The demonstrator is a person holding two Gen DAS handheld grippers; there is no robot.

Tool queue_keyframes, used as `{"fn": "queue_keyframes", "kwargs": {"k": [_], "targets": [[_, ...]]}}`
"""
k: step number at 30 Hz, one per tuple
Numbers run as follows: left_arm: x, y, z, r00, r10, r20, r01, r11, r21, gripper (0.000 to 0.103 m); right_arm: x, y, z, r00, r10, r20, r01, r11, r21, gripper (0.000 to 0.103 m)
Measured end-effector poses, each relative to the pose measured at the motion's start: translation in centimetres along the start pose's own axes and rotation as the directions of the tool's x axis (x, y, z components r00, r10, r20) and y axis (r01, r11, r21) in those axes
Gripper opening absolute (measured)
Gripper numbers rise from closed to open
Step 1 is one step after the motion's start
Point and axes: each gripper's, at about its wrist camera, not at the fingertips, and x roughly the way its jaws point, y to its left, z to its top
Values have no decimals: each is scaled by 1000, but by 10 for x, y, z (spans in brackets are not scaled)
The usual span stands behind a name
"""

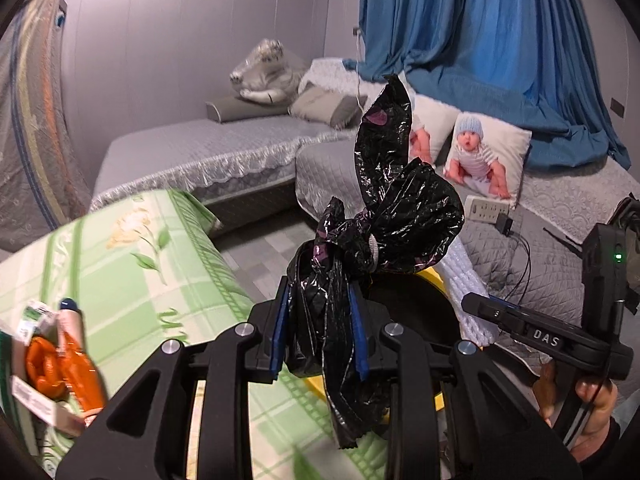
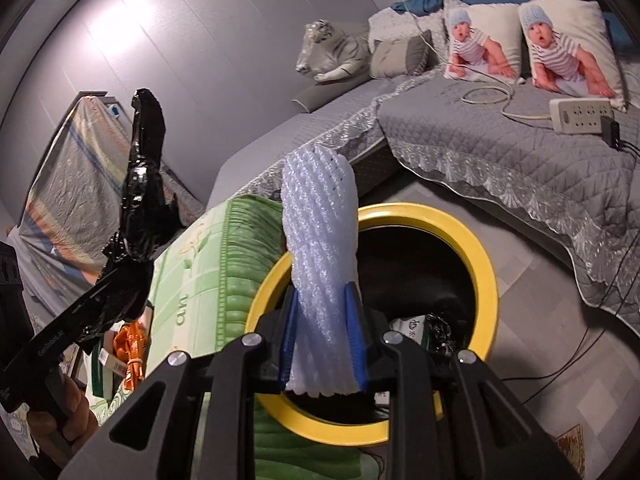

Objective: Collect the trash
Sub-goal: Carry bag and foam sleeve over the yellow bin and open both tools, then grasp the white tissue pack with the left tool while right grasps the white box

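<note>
Black crinkly plastic, a knotted trash bag (image 1: 384, 216), is pinched in my left gripper (image 1: 320, 328). Its blue pads (image 1: 280, 332) squeeze the bag's lower part, and the bag's two long ends stick up above the knot. White foam netting (image 2: 320, 248), shaped like a tube, is pinched in my right gripper (image 2: 324, 344), and it stands up tall between the blue pads (image 2: 289, 340).

Both pieces of trash hang over a round bin with a yellow rim (image 2: 480, 248). The bin is dark inside, and I can see a bit of paper and some black plastic down at the bottom. From the left wrist view, the foam netting (image 1: 468, 280) and my right gripper (image 1: 470, 302) are just to the right of the bag.

Next to the bin is a worktop with a green flowered cloth (image 1: 152, 248). An orange wrapper (image 1: 72, 364) and some small boxes lie on it at the left.

Farther back there is a long grey sofa (image 2: 500, 152) with two baby picture pillows (image 2: 476, 40), a toy tiger (image 2: 336, 52) and a white power strip (image 2: 580, 114). Blue curtains (image 1: 500, 32) hang behind it.
</note>
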Motion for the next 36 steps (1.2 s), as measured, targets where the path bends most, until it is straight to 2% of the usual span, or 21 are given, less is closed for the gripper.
{"fn": "queue_keyframes", "kwargs": {"k": [7, 13, 15, 16, 17, 19, 21, 25, 28, 32, 33, 36], "targets": [[63, -8, -7, 990, -20, -140, 16, 999, -29, 25, 16, -18, -6, 998, -13, -58, 16, 998, 60, 22], [93, -5, -11, 981, -23, -191, 13, 998, -55, 26, 23, -28, -6, 996, -38, -76, 45, 995, 88, 23], [97, -8, -10, 982, -16, -189, 5, 998, -56, 31, 23, -30, -6, 996, -49, -73, 56, 994, 94, 25], [98, -8, -9, 983, -14, -184, 3, 998, -59, 39, 23, -31, -5, 996, -53, -72, 60, 994, 96, 28], [96, -8, -8, 983, -16, -181, 5, 998, -64, 51, 23, -32, -4, 996, -61, -70, 68, 993, 101, 31], [93, -7, -6, 986, -13, -165, -1, 996, -84, 67, 22, -35, -3, 995, -76, -65, 83, 991, 109, 47], [89, -4, -6, 989, -15, -150, 1, 996, -94, 73, 20, -37, -3, 995, -80, -54, 86, 989, 120, 55], [66, 14, -2, 996, 15, -87, -30, 985, -170, 87, 8, -36, -1, 994, -104, -21, 105, 989, 108, 55], [33, 33, 0, 998, 67, 1, -65, 973, -222, 91, -3, -26, 0, 995, -101, 17, 100, 993, 70, 55], [-21, 57, 4, 982, 152, 115, -121, 963, -243, 94, -12, -3, 3, 999, -34, 41, 36, 999, -27, 56], [-42, 66, 3, 972, 180, 154, -140, 960, -241, 94, -15, 11, 2, 999, -7, 46, 11, 997, -73, 58], [-84, 90, -5, 946, 252, 205, -200, 949, -244, 95, -18, 47, 0, 997, 73, 39, -64, 981, -182, 65]]}}
